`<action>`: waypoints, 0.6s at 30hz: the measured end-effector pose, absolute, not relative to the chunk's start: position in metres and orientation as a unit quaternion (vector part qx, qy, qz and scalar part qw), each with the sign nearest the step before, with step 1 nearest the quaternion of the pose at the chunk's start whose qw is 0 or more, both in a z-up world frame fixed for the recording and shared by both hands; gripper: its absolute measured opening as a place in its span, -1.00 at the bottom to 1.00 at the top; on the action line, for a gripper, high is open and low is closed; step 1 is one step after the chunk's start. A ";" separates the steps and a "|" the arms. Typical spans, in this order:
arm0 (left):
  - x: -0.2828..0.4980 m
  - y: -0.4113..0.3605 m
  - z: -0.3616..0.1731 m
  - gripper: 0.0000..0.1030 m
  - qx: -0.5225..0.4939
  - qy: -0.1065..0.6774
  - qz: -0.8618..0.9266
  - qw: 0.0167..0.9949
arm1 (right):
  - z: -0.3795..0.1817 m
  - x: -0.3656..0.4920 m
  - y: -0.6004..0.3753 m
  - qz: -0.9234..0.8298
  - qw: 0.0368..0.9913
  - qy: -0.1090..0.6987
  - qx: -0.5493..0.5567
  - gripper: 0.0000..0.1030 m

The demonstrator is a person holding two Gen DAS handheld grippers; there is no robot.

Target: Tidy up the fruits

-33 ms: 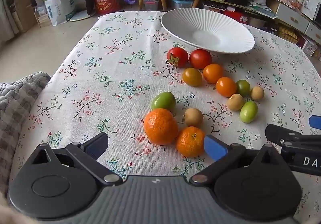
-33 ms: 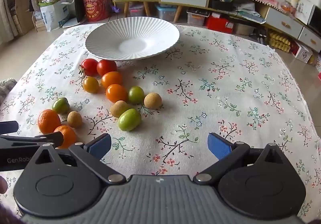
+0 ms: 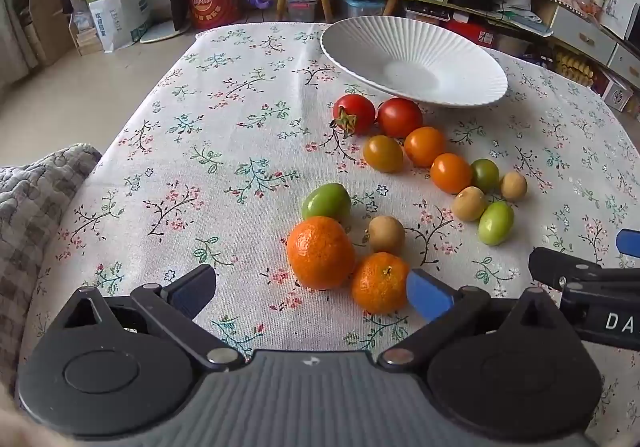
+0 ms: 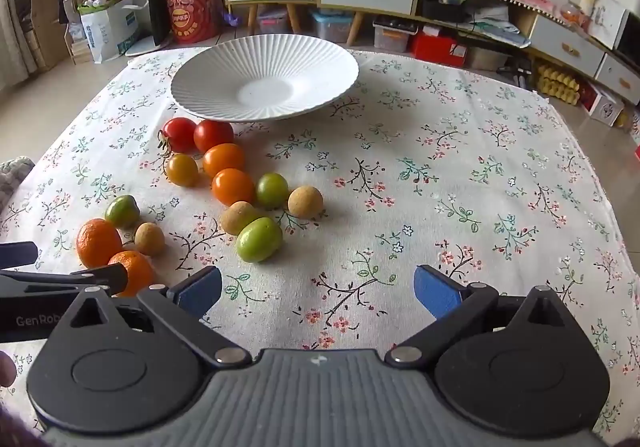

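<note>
An empty white ribbed plate (image 3: 416, 67) (image 4: 264, 83) stands at the far side of the floral tablecloth. In front of it lie two red tomatoes (image 3: 354, 114), several orange and green small fruits (image 3: 451, 171) and tan round ones (image 3: 386, 234). Two mandarins (image 3: 321, 251) (image 3: 379, 282) lie nearest my left gripper (image 3: 312, 293), which is open and empty; its right pad sits beside the smaller mandarin. My right gripper (image 4: 318, 289) is open and empty over bare cloth, right of a green fruit (image 4: 259, 239).
A grey checked cushion (image 3: 28, 207) lies at the table's left edge. The right gripper shows at the right edge of the left wrist view (image 3: 580, 279). Cabinets, boxes and bags stand on the floor beyond the table.
</note>
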State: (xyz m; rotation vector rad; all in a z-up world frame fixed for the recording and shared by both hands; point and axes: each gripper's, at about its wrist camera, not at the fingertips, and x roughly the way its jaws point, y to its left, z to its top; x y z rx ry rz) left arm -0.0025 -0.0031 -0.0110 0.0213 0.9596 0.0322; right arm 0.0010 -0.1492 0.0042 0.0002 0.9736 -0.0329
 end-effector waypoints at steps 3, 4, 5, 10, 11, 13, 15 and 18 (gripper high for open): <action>0.000 -0.002 -0.004 0.92 0.005 0.467 0.013 0.884 | 0.002 0.000 -0.150 -0.016 0.883 0.469 0.000 0.99; 0.000 -0.002 -0.004 0.92 0.005 0.467 0.013 0.884 | 0.002 0.000 -0.150 -0.016 0.883 0.469 0.000 0.99; 0.000 -0.002 -0.004 0.92 0.006 0.467 0.013 0.884 | 0.002 0.001 -0.151 -0.016 0.883 0.469 0.000 0.99; 0.000 -0.001 -0.003 0.92 0.007 0.466 0.013 0.885 | 0.003 0.000 -0.149 -0.016 0.883 0.470 -0.001 0.99; 0.000 -0.002 -0.003 0.92 0.007 0.466 0.013 0.885 | 0.003 0.000 -0.149 -0.015 0.883 0.470 -0.002 0.99; 0.000 -0.002 -0.002 0.92 0.009 0.465 0.013 0.885 | 0.002 0.000 -0.148 -0.015 0.883 0.470 -0.002 0.99; 0.000 -0.002 -0.002 0.92 0.009 0.465 0.013 0.885 | 0.002 0.000 -0.148 -0.014 0.882 0.470 -0.003 0.99; 0.000 -0.002 -0.002 0.92 0.010 0.464 0.014 0.886 | 0.002 0.000 -0.148 -0.015 0.882 0.470 -0.003 0.99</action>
